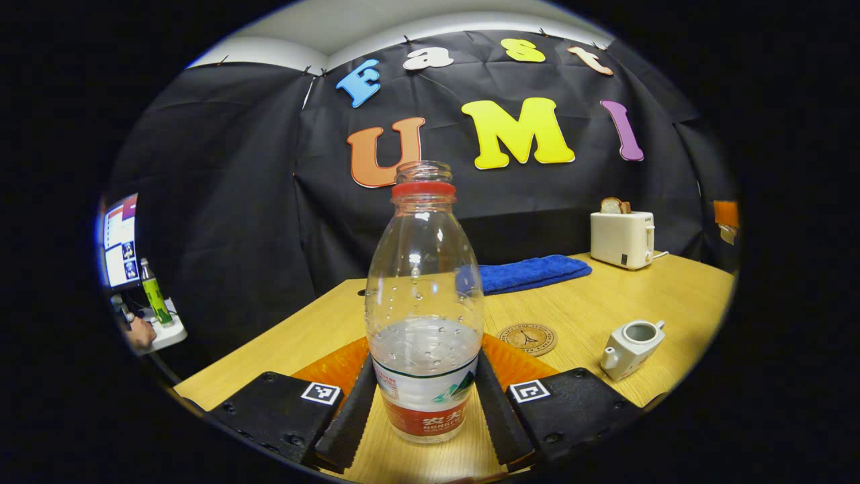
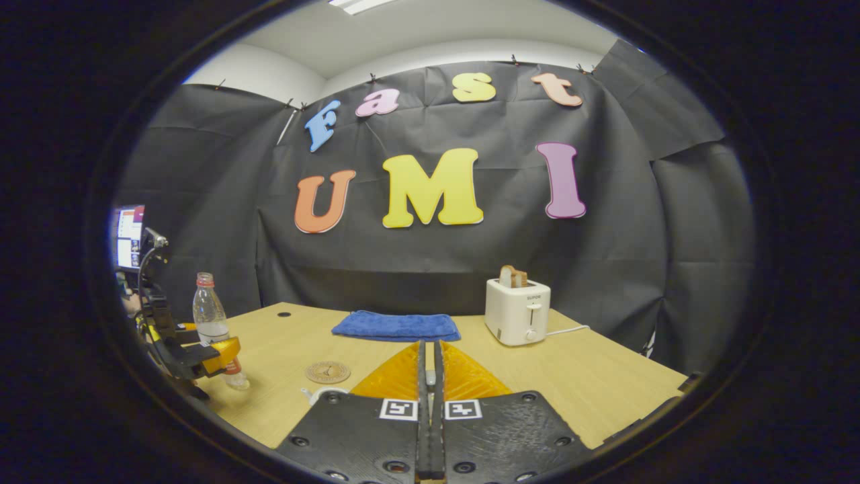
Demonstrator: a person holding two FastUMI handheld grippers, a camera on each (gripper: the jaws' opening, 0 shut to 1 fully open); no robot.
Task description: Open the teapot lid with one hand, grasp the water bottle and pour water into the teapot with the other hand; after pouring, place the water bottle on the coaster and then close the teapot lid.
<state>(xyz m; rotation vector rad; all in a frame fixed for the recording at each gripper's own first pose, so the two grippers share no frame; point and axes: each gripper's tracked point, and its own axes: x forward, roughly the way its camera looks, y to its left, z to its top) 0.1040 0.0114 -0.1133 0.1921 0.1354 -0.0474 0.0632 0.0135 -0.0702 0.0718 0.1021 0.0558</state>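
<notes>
A clear water bottle (image 1: 423,269) with a red neck ring and no cap stands on the wooden table (image 1: 672,296), about a third full. My left gripper (image 1: 424,376) is shut on it, one finger pressing each side of the label. In the right gripper view the same bottle (image 2: 209,316) and left gripper (image 2: 201,359) are at the far left. The white teapot (image 1: 631,346) sits to the right with its top open. My right gripper (image 2: 428,349) is shut, with a pale sliver of the teapot lid (image 2: 428,378) pinched between its fingers. The teapot's edge (image 2: 321,393) peeks out beside it.
A round cork coaster (image 1: 527,338) lies between bottle and teapot. Behind it are a folded blue towel (image 1: 531,272) and a white toaster (image 1: 621,238) holding bread. Off the table's left edge are a monitor (image 1: 119,238) and a green bottle (image 1: 156,296).
</notes>
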